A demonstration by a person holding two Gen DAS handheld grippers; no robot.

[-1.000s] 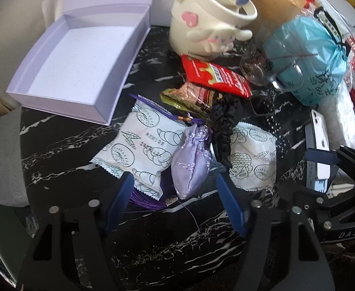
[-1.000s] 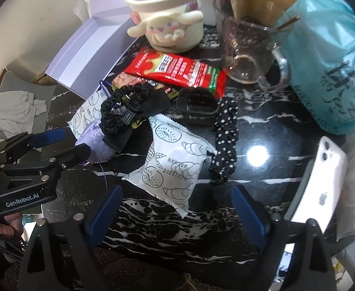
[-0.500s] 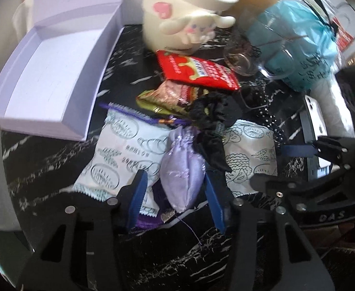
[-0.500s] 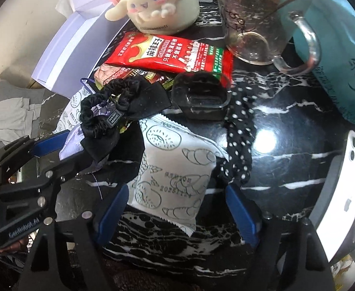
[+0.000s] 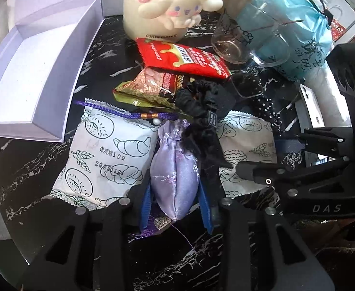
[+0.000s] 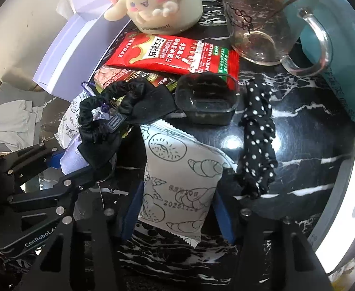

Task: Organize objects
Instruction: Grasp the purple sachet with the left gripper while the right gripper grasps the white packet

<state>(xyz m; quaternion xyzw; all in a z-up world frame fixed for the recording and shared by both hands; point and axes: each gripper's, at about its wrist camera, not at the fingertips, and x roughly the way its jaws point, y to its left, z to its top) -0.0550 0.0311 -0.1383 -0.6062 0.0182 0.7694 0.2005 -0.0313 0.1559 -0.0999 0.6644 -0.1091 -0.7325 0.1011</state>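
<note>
My left gripper [image 5: 176,201] is shut on a lilac satin pouch [image 5: 175,169] that lies on the black marble table [image 5: 32,165], partly over a white bread packet [image 5: 104,160]. A black scrunchie [image 5: 201,111] drapes over the pouch's top. My right gripper [image 6: 177,206] has closed on a second white bread packet [image 6: 180,181], its blue pads against both sides. The left gripper also shows in the right wrist view [image 6: 56,160]. An open lilac box [image 5: 32,72] sits at the far left.
A red snack packet [image 5: 182,58], a gold-brown packet [image 5: 150,87], a cream character mug [image 5: 163,7], a glass mug [image 6: 269,24], a black plastic tub [image 6: 206,99], a polka-dot scrunchie [image 6: 257,140], a white phone [image 6: 352,198] and a teal bag [image 5: 294,29] crowd the table.
Both grippers moved forward and closed: the left onto the lilac pouch, the right onto the bread packet.
</note>
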